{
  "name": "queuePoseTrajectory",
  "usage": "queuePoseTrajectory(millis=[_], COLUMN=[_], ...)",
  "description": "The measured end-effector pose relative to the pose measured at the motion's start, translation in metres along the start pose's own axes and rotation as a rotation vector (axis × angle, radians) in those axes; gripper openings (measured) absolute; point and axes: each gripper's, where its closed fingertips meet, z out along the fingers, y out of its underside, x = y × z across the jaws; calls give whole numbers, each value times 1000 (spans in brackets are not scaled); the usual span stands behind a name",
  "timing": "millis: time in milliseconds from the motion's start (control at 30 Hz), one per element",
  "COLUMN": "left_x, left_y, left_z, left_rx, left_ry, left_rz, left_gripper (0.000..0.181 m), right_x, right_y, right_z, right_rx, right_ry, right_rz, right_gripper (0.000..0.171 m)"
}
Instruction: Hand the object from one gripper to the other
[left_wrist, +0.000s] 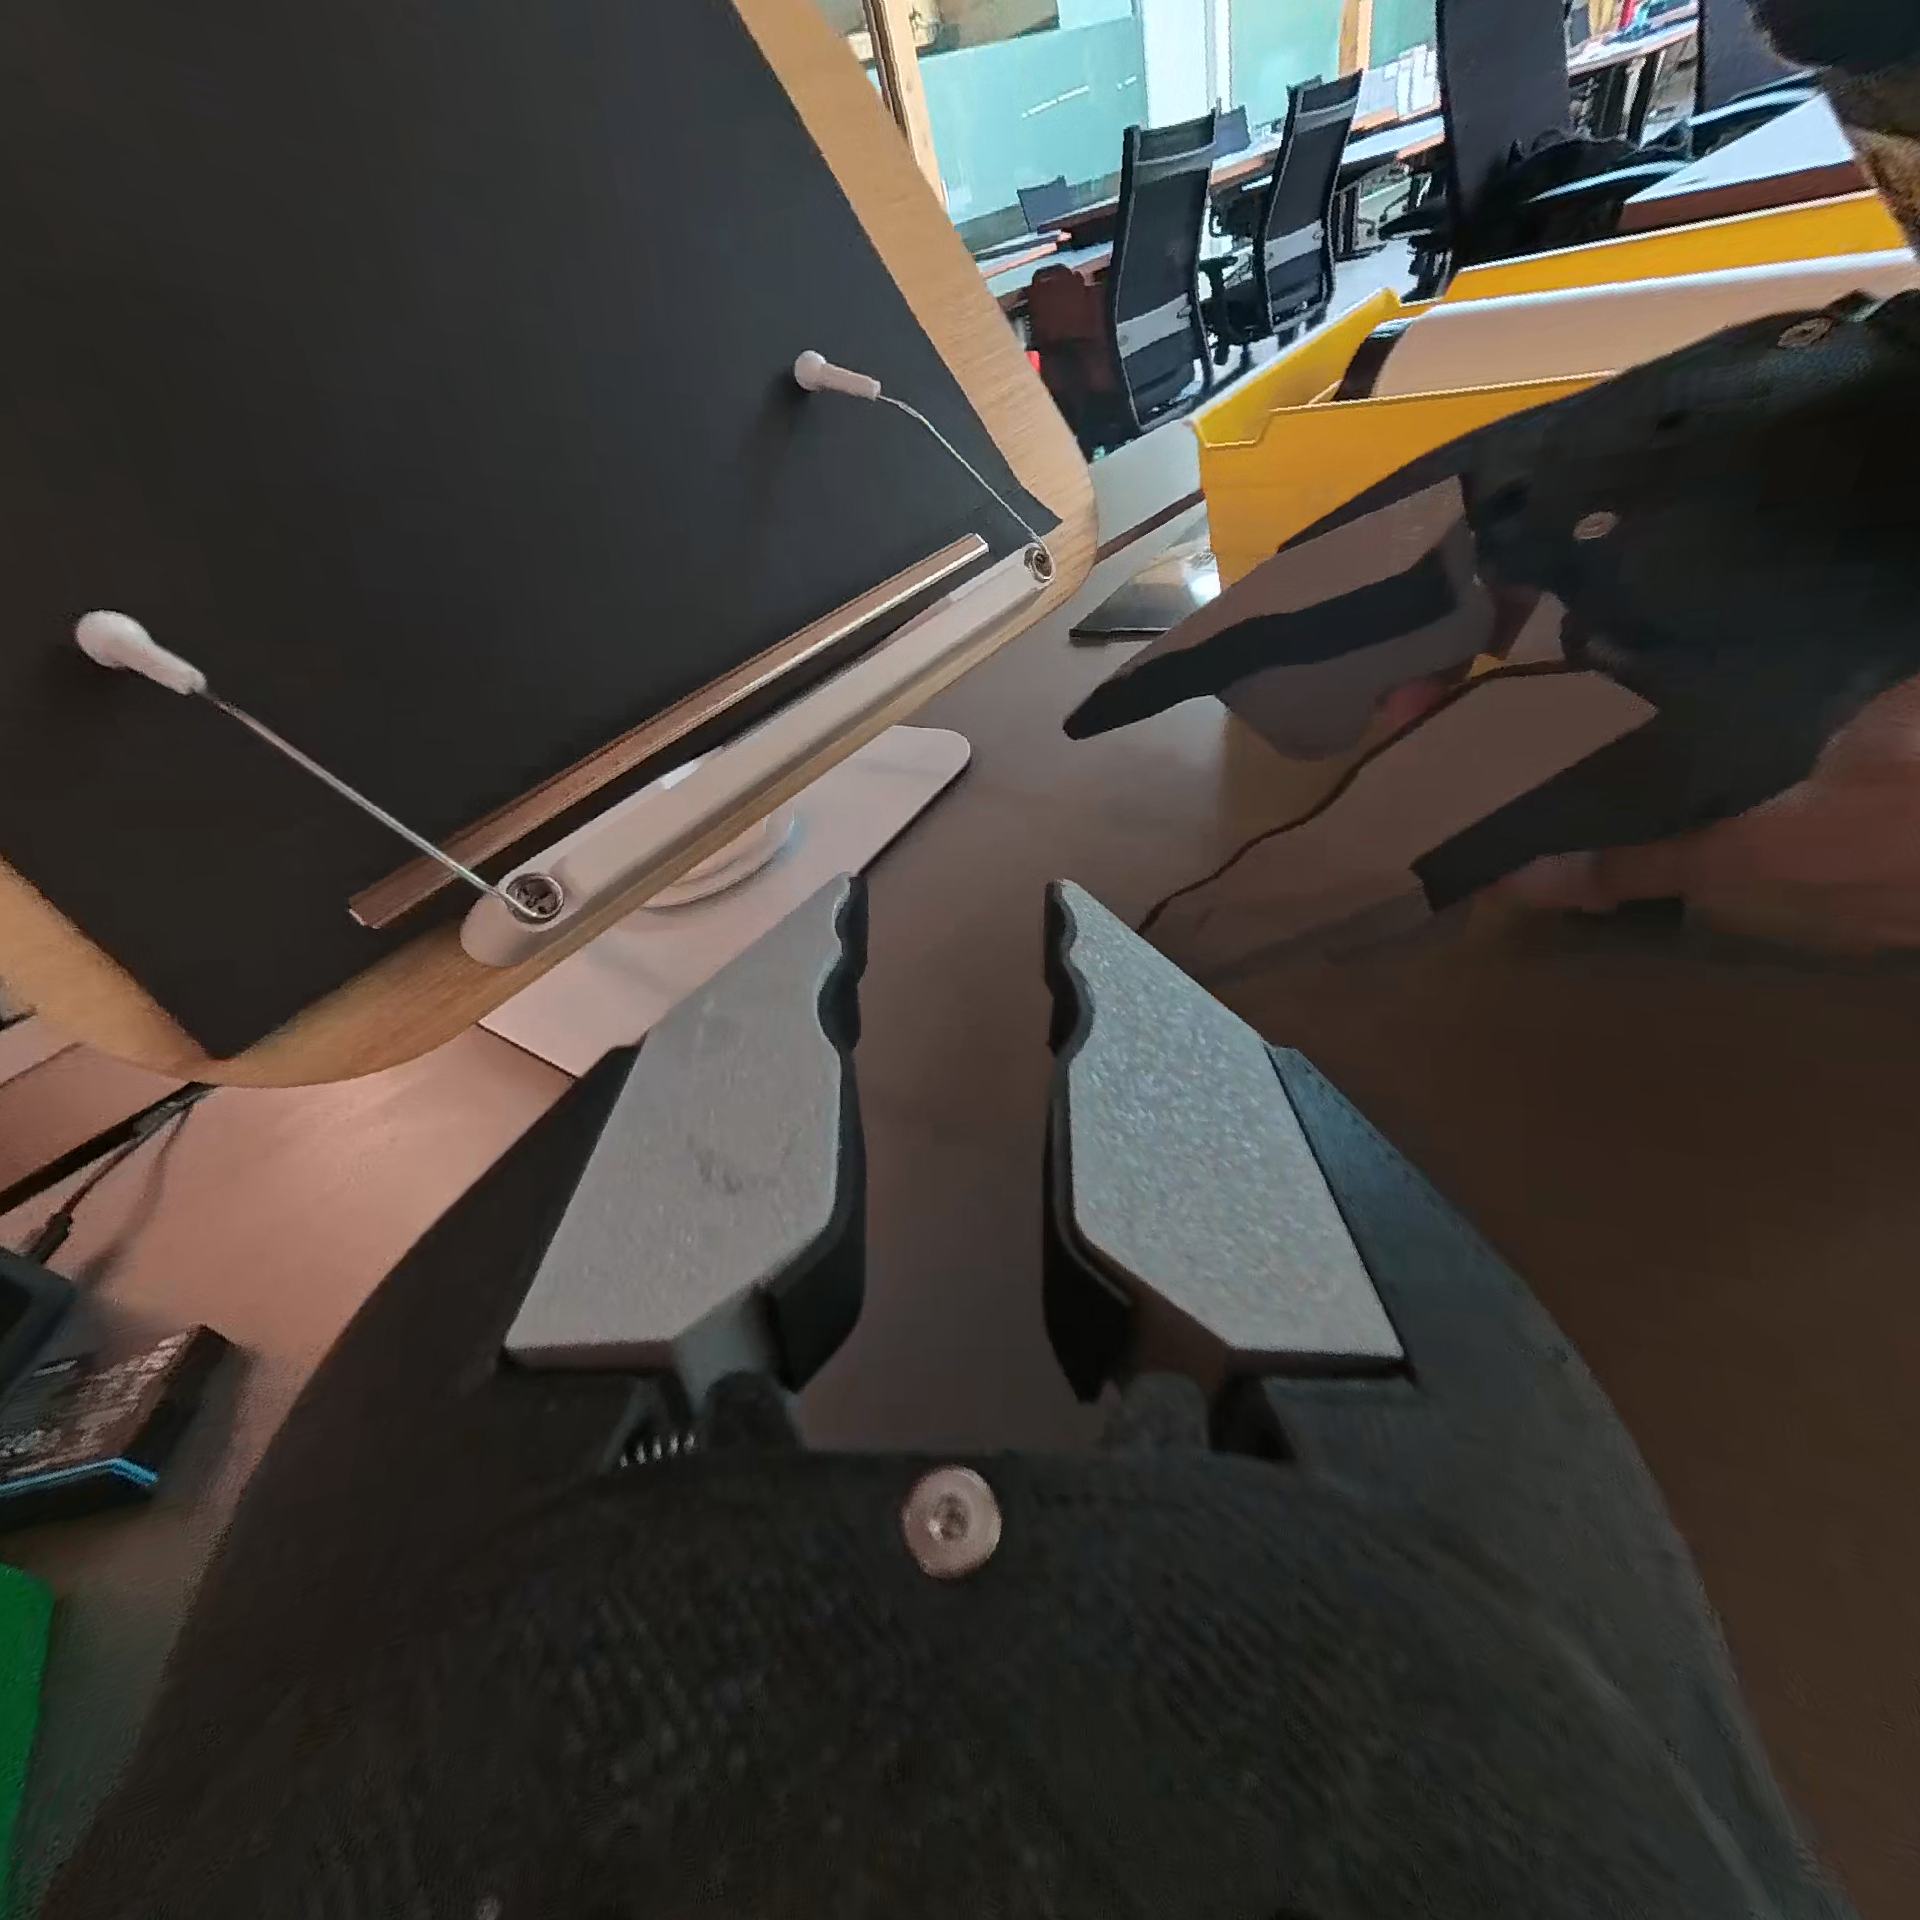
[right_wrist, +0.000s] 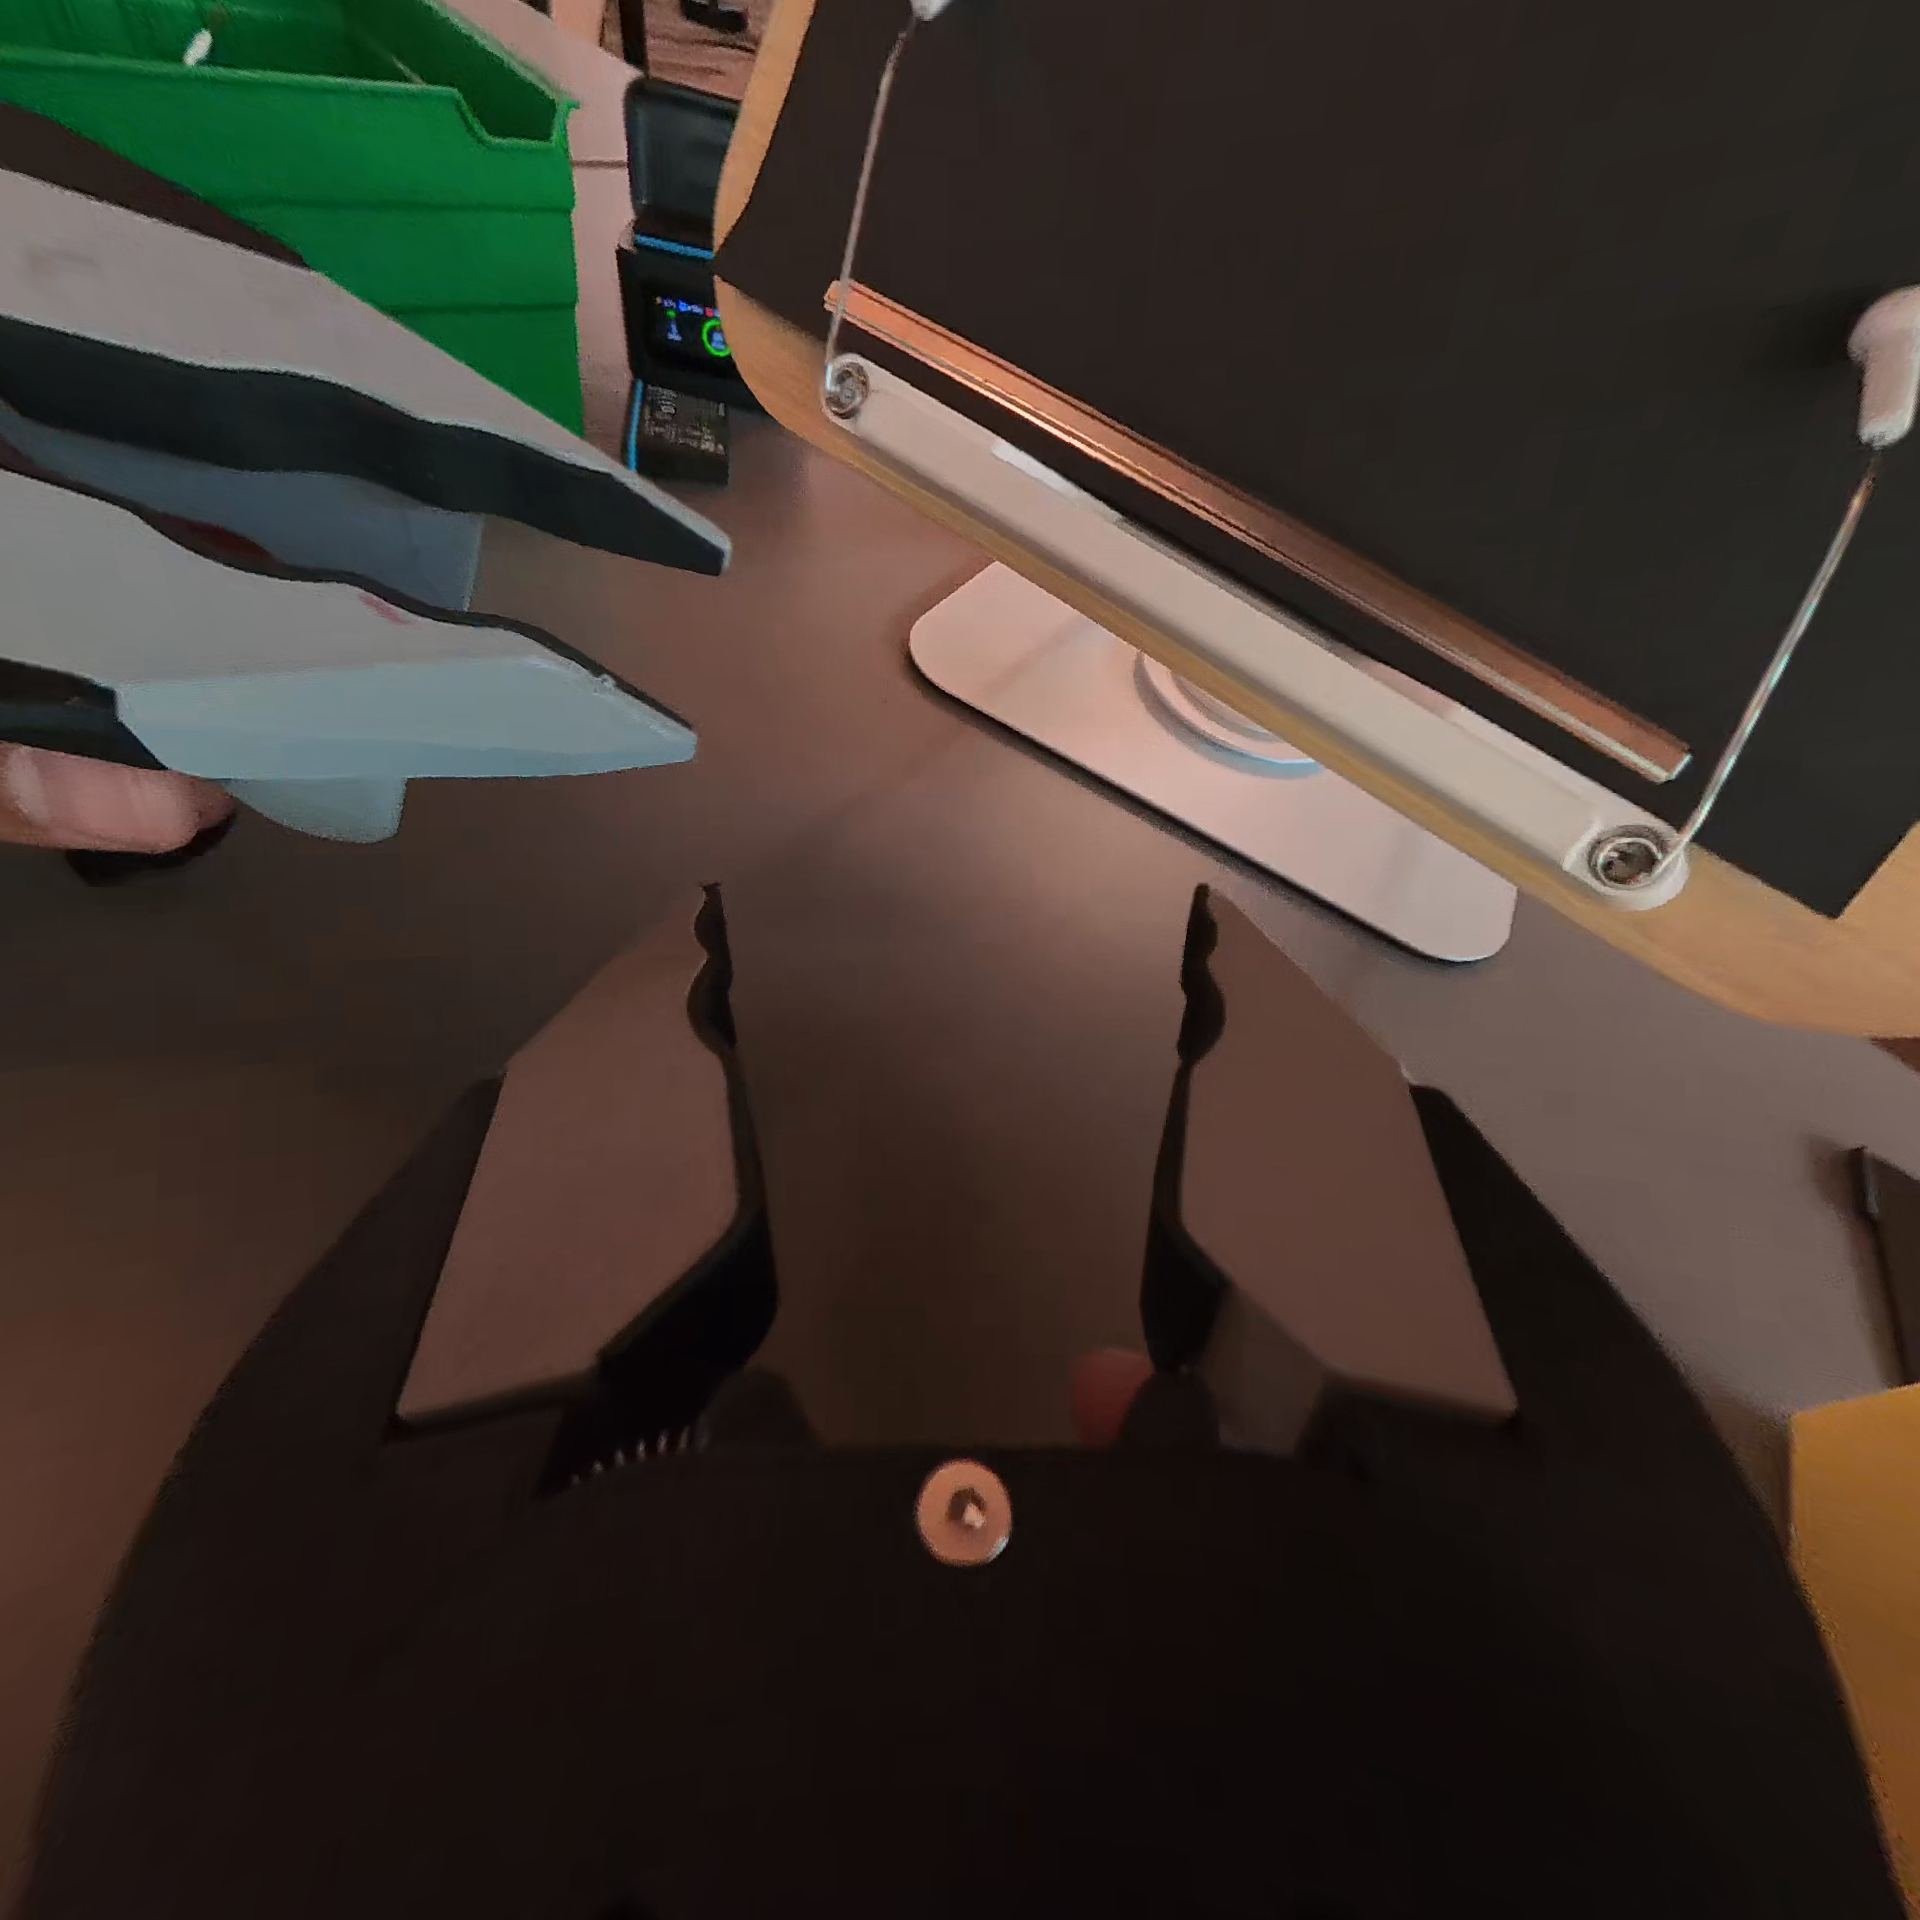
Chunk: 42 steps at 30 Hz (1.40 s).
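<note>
My left gripper (left_wrist: 953, 894) is open and empty over the brown table (left_wrist: 1558, 1143); it also shows at the left of the right wrist view (right_wrist: 707, 652). My right gripper (right_wrist: 956, 899) is open wide and empty; in the left wrist view (left_wrist: 1247, 810) it reaches in from the right, low over the table. A wooden book stand (left_wrist: 436, 395) with a black face stands ahead of both. A thin metallic strip (left_wrist: 675, 717) lies along its ledge, also seen in the right wrist view (right_wrist: 1299, 561). Neither gripper touches it. No other loose object shows between the jaws.
A yellow bin (left_wrist: 1299, 468) stands behind the right gripper, a green bin (right_wrist: 312, 177) at the far left. A small device with a lit screen (right_wrist: 675, 343) sits beside the stand. A black cable (left_wrist: 1247, 852) crosses the table. Office chairs (left_wrist: 1164, 301) stand in the background.
</note>
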Motion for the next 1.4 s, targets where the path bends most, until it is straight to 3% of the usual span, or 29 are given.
queuePoseTrajectory(millis=[400, 600, 767, 900, 1133, 1400], left_x=[-1, 13, 40, 46, -8, -106], left_y=[2, 6, 0, -34, -74, -37], left_z=[-1, -11, -45, -91, -172, -232], left_rx=[-7, -52, -113, -78, -112, -324], left_ry=[11, 50, 123, 180, 20, -194], left_rz=[-55, -97, -71, -103, -27, -39], left_gripper=[30, 44, 58, 62, 57, 56], right_x=[8, 7, 5, 6, 7, 6], right_y=[0, 1, 3, 3, 2, 3], right_z=[-4, -3, -1, -1, -3, -3], right_rx=[14, 6, -7, -7, 4, -2], right_ry=[-19, -27, -30, -26, -16, -17], right_rz=[106, 106, 94, 92, 99, 100], right_gripper=[85, 85, 85, 84, 82, 82])
